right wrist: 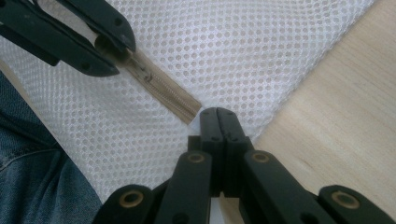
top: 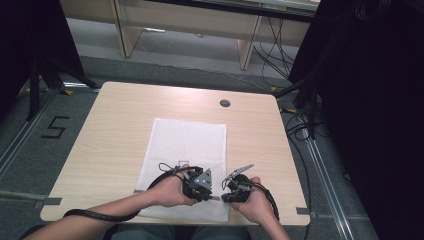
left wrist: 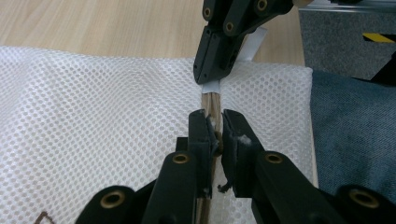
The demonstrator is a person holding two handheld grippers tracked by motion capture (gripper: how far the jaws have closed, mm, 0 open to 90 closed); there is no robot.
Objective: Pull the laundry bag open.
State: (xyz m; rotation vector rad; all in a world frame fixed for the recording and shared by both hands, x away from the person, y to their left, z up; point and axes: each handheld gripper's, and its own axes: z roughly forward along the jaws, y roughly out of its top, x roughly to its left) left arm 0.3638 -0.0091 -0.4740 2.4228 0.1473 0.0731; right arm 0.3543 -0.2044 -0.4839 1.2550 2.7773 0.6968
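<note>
Mesh bag (top: 187,145), near desk edge. Left claw (left wrist: 214,125) clamping zipper pull (left wrist: 216,140); right claw (right wrist: 219,121) pinching bag corner. Risk: pull slipping, mesh bunching.

Black jaws (brass screws), denim trousers (left wrist: 355,135)

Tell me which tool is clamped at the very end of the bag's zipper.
The right tool: its jaws are shut on the mesh bag at the end of the zipper. The left tool grips the slider farther along.
</note>
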